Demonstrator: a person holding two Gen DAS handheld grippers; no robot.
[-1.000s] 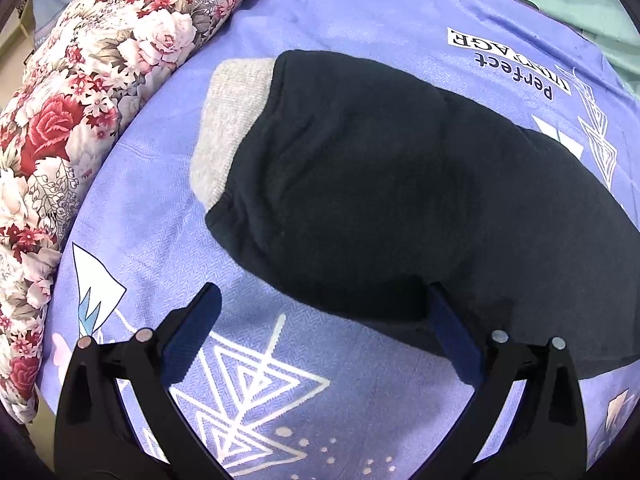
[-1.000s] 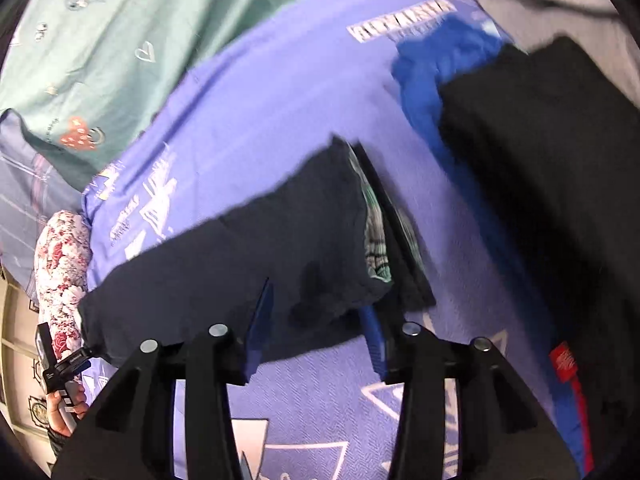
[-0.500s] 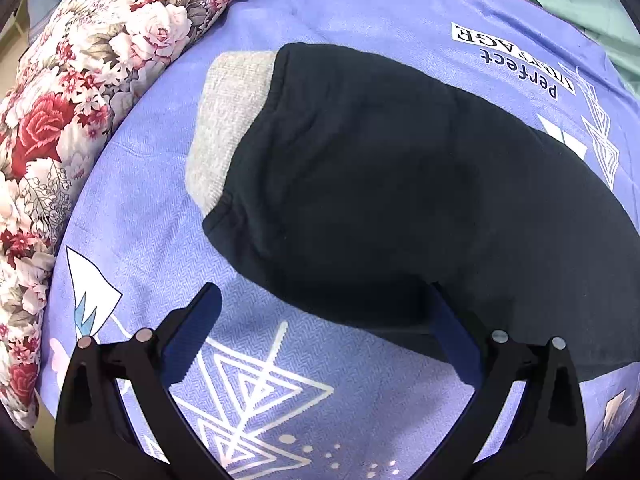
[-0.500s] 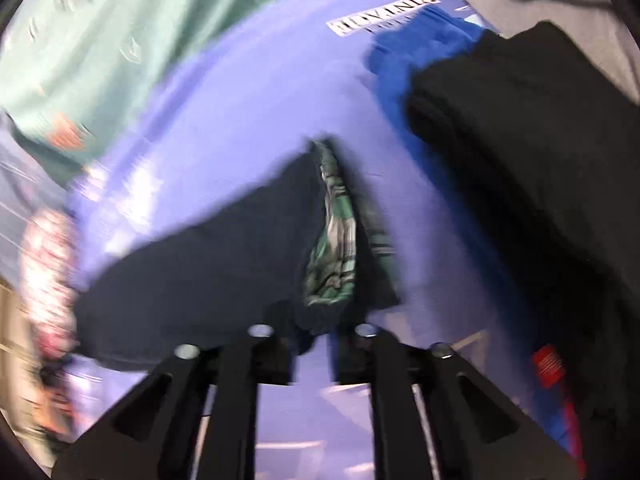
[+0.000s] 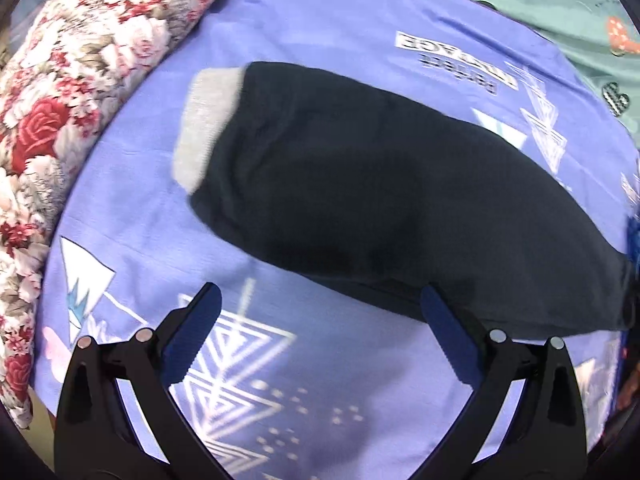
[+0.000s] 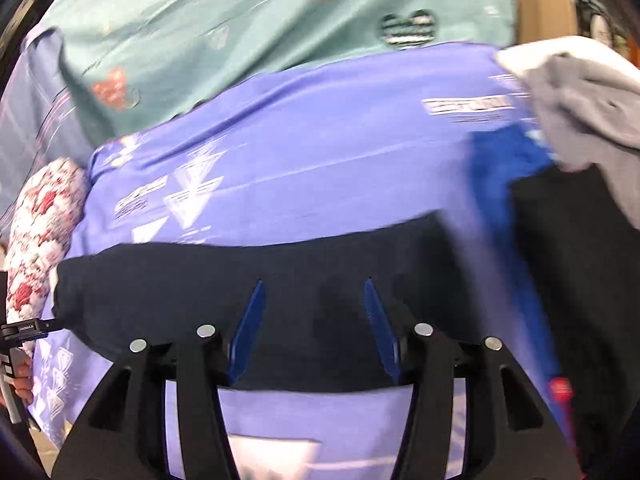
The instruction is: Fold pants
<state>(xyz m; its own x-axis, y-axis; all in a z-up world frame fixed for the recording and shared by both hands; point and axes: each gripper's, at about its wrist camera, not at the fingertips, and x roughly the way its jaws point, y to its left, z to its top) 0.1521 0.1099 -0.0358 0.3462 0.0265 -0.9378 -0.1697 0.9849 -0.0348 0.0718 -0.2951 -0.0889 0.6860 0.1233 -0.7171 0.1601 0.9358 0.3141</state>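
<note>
The black pants [image 5: 360, 184] lie folded lengthwise on the purple bed sheet [image 5: 320, 360], with a grey cuff [image 5: 208, 120] at the far left end. My left gripper [image 5: 320, 300] is open and empty, hovering just in front of the pants' near edge. In the right wrist view the pants [image 6: 200, 288] stretch flat across the sheet [image 6: 320, 160]. My right gripper [image 6: 316, 288] is open and empty over the pants' near edge, its blue pads [image 6: 248, 328] apart.
A floral quilt [image 5: 80, 80] borders the sheet on the left. A teal blanket [image 6: 240, 20] lies behind. A pile of black [image 6: 568, 260], blue [image 6: 504, 160] and grey clothes [image 6: 580, 100] sits at the right. The other gripper [image 6: 20, 328] shows at the left edge.
My right gripper closed on the pants' waist end, carried it, then opened and let go; the pants now lie flat. My left gripper drew back slightly, staying open.
</note>
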